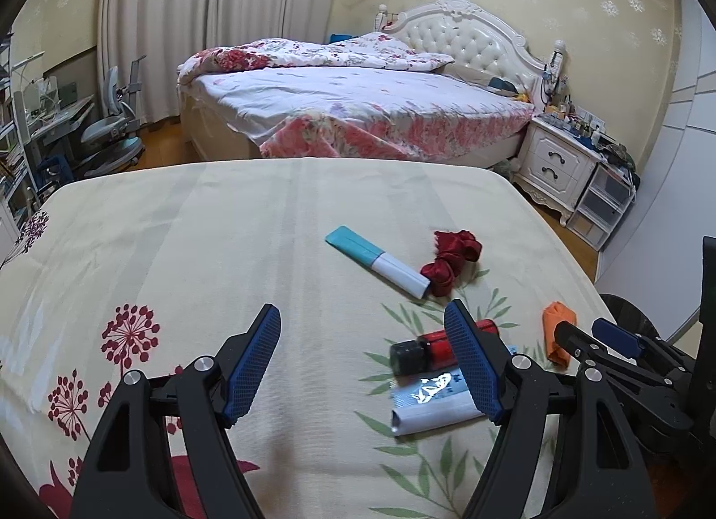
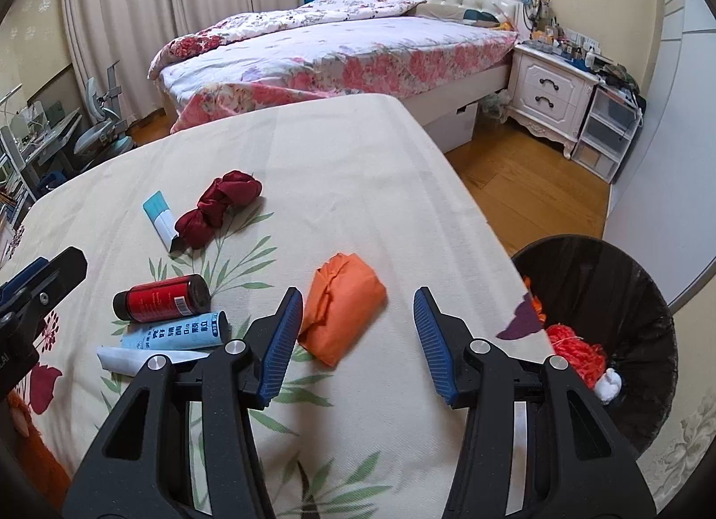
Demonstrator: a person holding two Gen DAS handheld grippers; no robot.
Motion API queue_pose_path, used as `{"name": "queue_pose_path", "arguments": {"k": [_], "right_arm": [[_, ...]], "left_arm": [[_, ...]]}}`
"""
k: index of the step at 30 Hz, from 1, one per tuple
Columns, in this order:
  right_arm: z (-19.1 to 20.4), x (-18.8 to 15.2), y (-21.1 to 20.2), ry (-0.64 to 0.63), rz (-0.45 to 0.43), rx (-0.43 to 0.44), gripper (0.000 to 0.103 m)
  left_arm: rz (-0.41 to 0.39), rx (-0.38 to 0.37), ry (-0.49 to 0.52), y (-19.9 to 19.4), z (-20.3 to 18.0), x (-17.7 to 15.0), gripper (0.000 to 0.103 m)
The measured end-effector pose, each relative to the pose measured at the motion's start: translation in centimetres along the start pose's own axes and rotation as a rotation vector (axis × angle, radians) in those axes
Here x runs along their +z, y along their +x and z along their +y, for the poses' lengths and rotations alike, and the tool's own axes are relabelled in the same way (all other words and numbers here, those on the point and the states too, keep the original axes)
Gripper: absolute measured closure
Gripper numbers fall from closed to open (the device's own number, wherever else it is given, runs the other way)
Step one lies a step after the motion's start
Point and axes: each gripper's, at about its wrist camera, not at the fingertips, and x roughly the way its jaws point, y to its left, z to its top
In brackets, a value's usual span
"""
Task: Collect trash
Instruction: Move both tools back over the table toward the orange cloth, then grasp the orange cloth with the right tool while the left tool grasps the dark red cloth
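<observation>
Already binned: an orange mesh-like wad (image 2: 577, 346) and a small white scrap (image 2: 609, 384) are seen inside the black-lined trash bin (image 2: 644, 295), which stands off the table edge, to the right of the right gripper (image 2: 355, 342).
Right gripper: jaws apart, nothing held — the orange folded bundle (image 2: 342, 310) lies just ahead of it, near its left finger.
Left gripper (image 1: 362, 366): jaws wide apart and empty; only bare tablecloth (image 1: 179, 228) is seen between the fingers.
Near the left gripper: a red bottle with a black cap (image 1: 429, 346) and a white-and-blue tube (image 1: 432, 407) are partly hidden behind its right finger (contact cannot be told).
Farther ahead: a teal-and-white packet (image 1: 376, 261) and a dark red crumpled cloth (image 1: 449, 261), touching each other, lie beyond both grippers.
Progress: judged as partly done — a few pieces are in the bin, five are left on the table.
Likely next: the orange bundle, being closest to the right gripper and the bin.
</observation>
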Motion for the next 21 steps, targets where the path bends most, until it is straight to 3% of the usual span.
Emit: {"name": "queue_pose_path", "arguments": {"k": [5,7,8,21], "right_arm": [[0.7,-0.3,0.9,-0.017,0.037,-0.018,0.057],[0.8,-0.2,1.0,-0.022,0.035,-0.019,0.070],[0.8,-0.2,1.0,-0.027,0.035,-0.021,0.072],[-0.7,2.1,2.9,-0.042,0.031,-0.008,0.073]], "left_arm": [[0.007,-0.005,-0.002,0.3,0.2,0.1,0.030],[0.006,-0.012,0.002,0.4,0.1,0.3,0.030],[0.007,-0.017,0.004,0.5,0.0,0.4,0.030],[0.039,-0.064,0.086,3.6,-3.2,2.6,0.030]]}}
